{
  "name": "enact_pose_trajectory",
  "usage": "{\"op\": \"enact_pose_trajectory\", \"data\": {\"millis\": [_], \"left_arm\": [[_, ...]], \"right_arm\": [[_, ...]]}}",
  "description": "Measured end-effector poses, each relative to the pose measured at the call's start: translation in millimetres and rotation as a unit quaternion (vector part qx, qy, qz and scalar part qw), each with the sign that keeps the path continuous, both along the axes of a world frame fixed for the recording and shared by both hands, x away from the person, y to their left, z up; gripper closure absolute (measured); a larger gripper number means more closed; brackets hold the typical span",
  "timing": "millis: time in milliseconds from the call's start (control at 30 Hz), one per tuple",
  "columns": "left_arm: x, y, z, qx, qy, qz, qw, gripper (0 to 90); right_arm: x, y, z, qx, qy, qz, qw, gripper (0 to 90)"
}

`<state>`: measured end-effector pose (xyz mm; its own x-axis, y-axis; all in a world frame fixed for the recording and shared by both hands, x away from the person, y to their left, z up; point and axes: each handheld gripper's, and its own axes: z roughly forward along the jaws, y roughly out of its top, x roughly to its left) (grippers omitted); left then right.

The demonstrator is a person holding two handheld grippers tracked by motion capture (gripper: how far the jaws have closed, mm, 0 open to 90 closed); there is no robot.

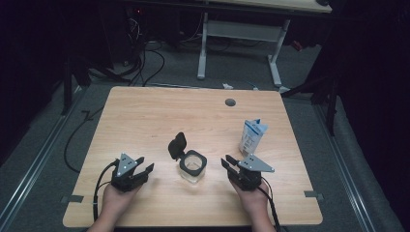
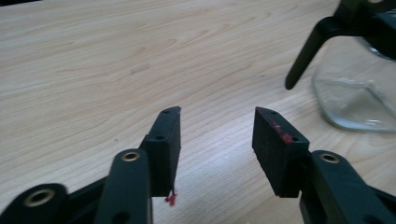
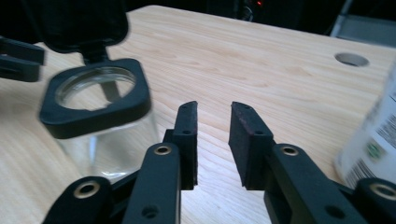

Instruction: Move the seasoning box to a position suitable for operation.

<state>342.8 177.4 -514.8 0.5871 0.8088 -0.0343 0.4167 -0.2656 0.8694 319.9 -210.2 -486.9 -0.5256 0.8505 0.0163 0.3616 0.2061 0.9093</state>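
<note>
Table (image 1: 145, 116): both hands low, apart.

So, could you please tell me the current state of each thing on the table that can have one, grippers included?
Glass jar: upright, open, looks empty.
Jar lid: flipped up and back on its hinge.
Carton: upright, top opened.
Left gripper: open, nothing between its jaws, beside the jar.
Right gripper: open, nothing between its jaws, between jar and carton.
</note>
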Motion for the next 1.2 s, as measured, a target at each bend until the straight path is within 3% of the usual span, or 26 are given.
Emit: {"op": "enact_pose_trajectory", "data": {"millis": [100,233,300,367,633,700,867,1200], "left_arm": [[-2.1,1.6,-0.4,-0.020,0.011,-0.019,0.9996,48.4],[-2.9,0.2,-2.7,-0.010,0.007,-0.043,0.9990,44.2],[-3.4,-0.2,-3.7,-0.004,0.004,-0.047,0.9989,42.8],[-5.1,-0.1,-3.9,0.002,-0.001,-0.050,0.9988,41.0],[-8.6,7.2,-6.1,-0.003,0.011,-0.031,0.9995,39.5],[-9.4,8.9,-6.4,-0.013,0.012,-0.021,0.9996,39.8],[-9.1,8.8,-6.3,-0.012,0.001,-0.009,0.9999,39.9],[-9.4,13.0,-8.6,-0.009,-0.005,-0.006,0.9999,39.9]], "right_arm": [[1.2,-3.5,-2.3,-0.002,0.006,-0.010,0.9999,68.8],[-3.1,-7.8,-8.1,-0.021,0.004,-0.032,0.9993,64.1],[-6.4,-10.6,-11.4,-0.044,0.006,-0.045,0.9980,62.2],[-8.9,-15.3,-13.4,-0.050,0.006,-0.055,0.9972,61.3],[-18.9,-37.1,-12.9,-0.039,0.010,-0.093,0.9948,59.2],[-22.3,-43.0,-12.3,-0.034,0.011,-0.099,0.9945,57.5],[-23.4,-56.6,-12.0,-0.026,0.014,-0.112,0.9933,55.4],[9.1,-71.8,-8.1,-0.045,0.020,-0.128,0.9905,49.0]]}}
